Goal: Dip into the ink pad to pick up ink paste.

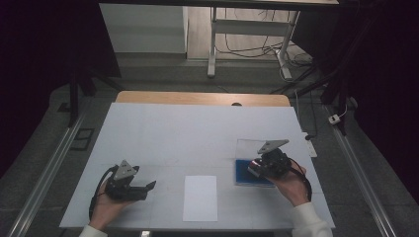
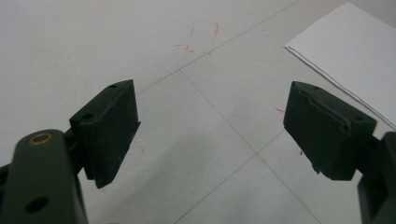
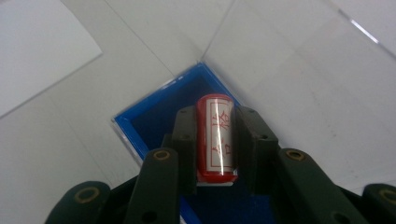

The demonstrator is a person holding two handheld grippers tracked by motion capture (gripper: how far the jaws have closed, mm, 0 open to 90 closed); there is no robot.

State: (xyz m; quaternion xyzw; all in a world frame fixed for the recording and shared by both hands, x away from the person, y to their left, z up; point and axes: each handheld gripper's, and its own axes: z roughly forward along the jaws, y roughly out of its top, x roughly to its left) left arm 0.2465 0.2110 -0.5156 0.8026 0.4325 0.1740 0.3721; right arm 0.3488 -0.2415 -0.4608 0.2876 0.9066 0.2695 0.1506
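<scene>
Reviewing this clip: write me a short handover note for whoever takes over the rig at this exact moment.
Right gripper: shut on the red stamp, held over the blue ink pad box at the table's right, clear lid open behind it.
Left gripper: open, empty, resting near the table's left front.
White paper sheet: lies front centre, no mark visible.
Done: stamp picked up and brought to the box.
Left, probably: ink the stamp, press it on the sheet, put it back.

A lab – black curtains [image 1: 39, 59], floor cables [image 1: 247, 49], covered table [image 1: 163, 133]
</scene>
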